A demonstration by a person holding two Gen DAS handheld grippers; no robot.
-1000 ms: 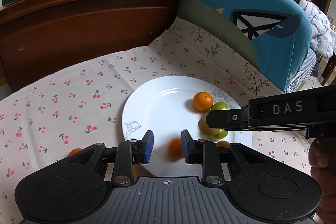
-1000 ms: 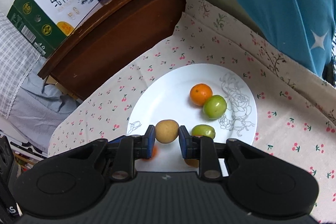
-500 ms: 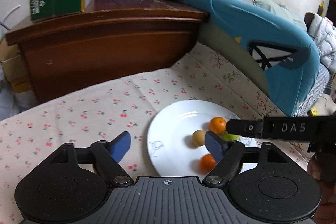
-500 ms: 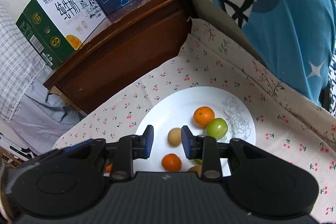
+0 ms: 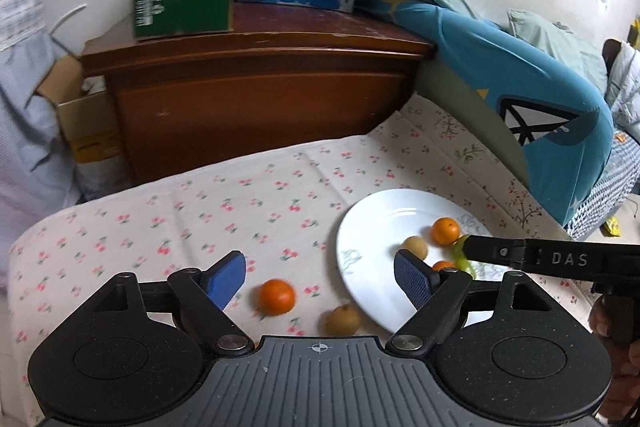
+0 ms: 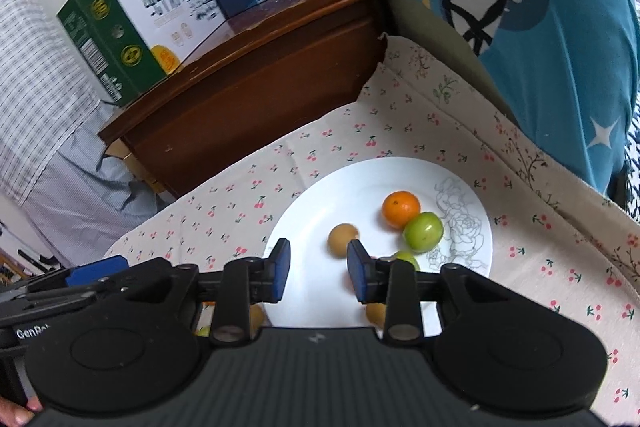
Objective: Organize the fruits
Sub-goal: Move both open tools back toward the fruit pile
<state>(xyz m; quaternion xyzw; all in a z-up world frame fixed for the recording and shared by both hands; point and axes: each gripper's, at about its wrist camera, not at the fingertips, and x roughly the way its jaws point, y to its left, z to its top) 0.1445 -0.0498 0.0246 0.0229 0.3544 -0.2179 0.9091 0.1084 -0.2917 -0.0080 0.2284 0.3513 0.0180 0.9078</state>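
left gripper (image 5: 320, 277) spread wide and empty, having just opened; right gripper (image 6: 319, 269) slightly parted, just opening, empty; plate (image 6: 304, 227) at twelve o'clock.

Left tool (image 5: 320, 277): black ribbed body, two round housings, silver pivot screws, blue textured pads (image 5: 412, 277). Right tool (image 6: 316, 267): same build, white "DAS" lettering on its side arm.

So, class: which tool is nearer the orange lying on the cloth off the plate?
Left. The orange lies just ahead of the open left tool; the right tool sits over the plate.
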